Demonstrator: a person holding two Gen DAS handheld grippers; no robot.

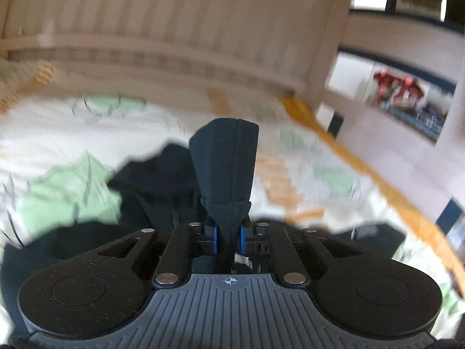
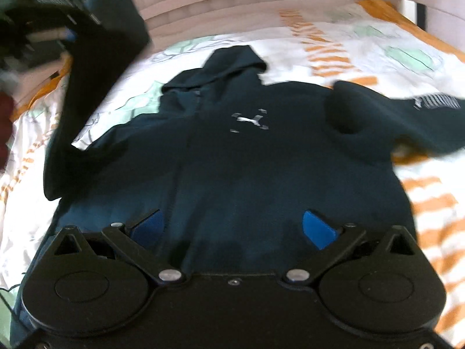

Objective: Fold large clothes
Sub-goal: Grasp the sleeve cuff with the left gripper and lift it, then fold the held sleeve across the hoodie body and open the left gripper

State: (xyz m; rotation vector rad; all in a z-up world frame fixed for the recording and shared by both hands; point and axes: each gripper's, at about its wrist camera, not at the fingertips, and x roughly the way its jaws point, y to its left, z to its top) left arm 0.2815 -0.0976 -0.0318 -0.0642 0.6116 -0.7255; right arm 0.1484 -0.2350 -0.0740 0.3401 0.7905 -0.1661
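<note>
While spread face-up on bed (image 2: pixel 363 46), hoodie (image 2: pixel 232 160) barely begun — left tongs (image 1: pixel 229 237) clamped on raised cuff (image 1: pixel 226 160), right tongs (image 2: pixel 232 226) wide, empty; sleeves, body unfolded.

Hoodie: I am seeing the hoodie (image 2: pixel 232 157) lying flat on the bedsheet (image 2: pixel 377 46), front up, hood (image 2: pixel 232 61) pointing toward the headboard (image 2: pixel 261 3).
Left sleeve: the sleeve cuff (image 1: pixel 226 168) is standing up out of my left gripper (image 1: pixel 228 237), which is pinching it above the garment's left side; in the right wrist view it is hanging from the upper left.
Right sleeve: the right sleeve (image 2: pixel 392 116) is lying out to the right, bent across the sheet.
Right gripper: my right gripper (image 2: pixel 232 229) is hovering over the hem, fingers (image 2: pixel 316 229) spread wide either side of the middle.
Bed rail: the bed rail (image 1: pixel 363 168) is running along the sheet's right edge.
</note>
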